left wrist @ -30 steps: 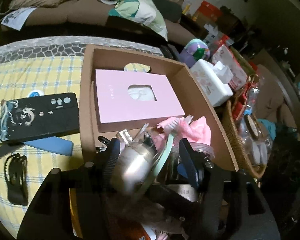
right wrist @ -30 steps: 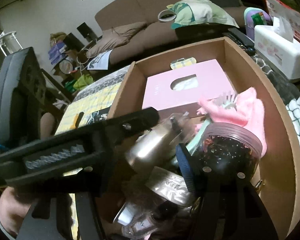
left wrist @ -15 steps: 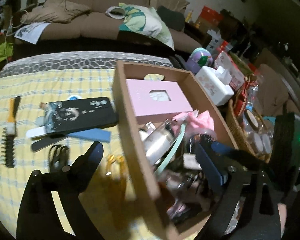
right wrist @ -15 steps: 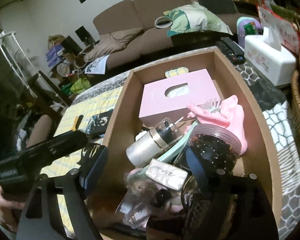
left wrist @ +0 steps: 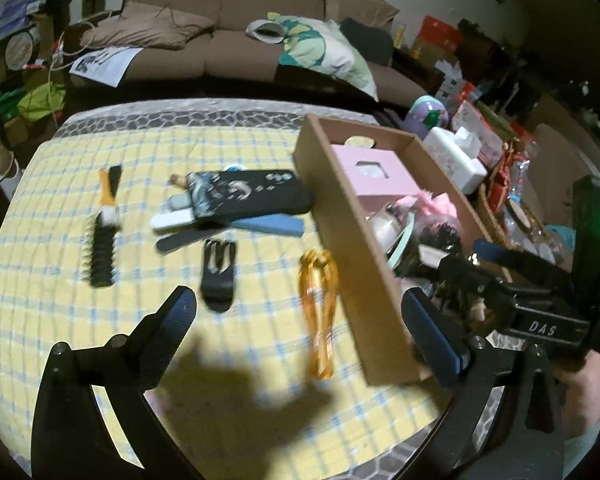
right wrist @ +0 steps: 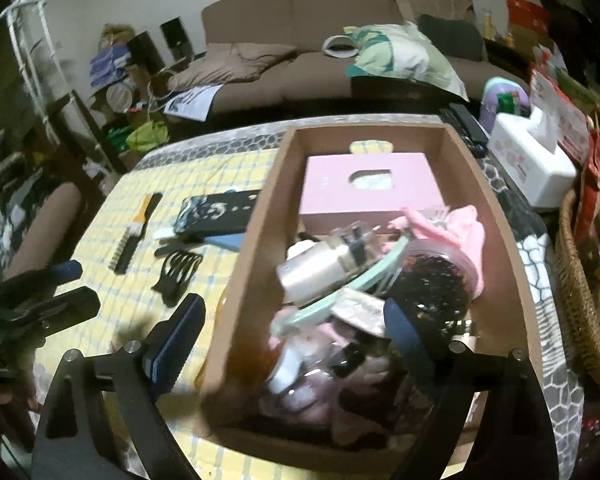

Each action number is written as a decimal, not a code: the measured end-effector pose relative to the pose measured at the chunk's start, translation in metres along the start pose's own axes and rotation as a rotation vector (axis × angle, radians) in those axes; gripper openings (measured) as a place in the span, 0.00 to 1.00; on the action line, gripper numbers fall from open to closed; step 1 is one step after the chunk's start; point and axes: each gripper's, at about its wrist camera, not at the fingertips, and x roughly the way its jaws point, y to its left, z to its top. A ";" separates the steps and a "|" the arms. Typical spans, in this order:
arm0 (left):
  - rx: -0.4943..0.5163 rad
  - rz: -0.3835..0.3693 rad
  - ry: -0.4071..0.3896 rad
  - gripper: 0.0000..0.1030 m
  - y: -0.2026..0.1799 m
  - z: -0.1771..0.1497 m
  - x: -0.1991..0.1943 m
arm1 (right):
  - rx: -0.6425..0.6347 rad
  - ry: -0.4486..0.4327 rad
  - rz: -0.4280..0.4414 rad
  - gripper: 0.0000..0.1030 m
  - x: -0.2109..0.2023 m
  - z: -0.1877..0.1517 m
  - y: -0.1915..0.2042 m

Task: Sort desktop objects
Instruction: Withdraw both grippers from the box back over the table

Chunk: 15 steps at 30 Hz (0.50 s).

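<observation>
A cardboard box [left wrist: 342, 216] sits on the right part of the desk [left wrist: 52, 208]. Inside it, a flat box [right wrist: 370, 190] lies at the far end, with a metal bottle [right wrist: 320, 266] and a jar [right wrist: 440, 280] nearer. Left of the box, on the desk, lie a phone case [left wrist: 252, 196], two hair clips [left wrist: 219, 274] [left wrist: 319, 300] before it, and a comb [left wrist: 102, 252] farthest left. A tissue box [right wrist: 534, 160] stands right of the cardboard box.
</observation>
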 end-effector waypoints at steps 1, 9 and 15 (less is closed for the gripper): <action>-0.004 0.007 0.003 1.00 0.007 -0.004 -0.003 | -0.015 0.003 0.000 0.90 0.000 0.000 0.006; -0.060 0.067 0.014 1.00 0.063 -0.031 -0.011 | -0.117 0.027 0.034 0.91 0.008 -0.002 0.058; -0.084 0.173 0.012 1.00 0.107 -0.056 -0.014 | -0.122 0.017 0.143 0.91 0.014 -0.009 0.101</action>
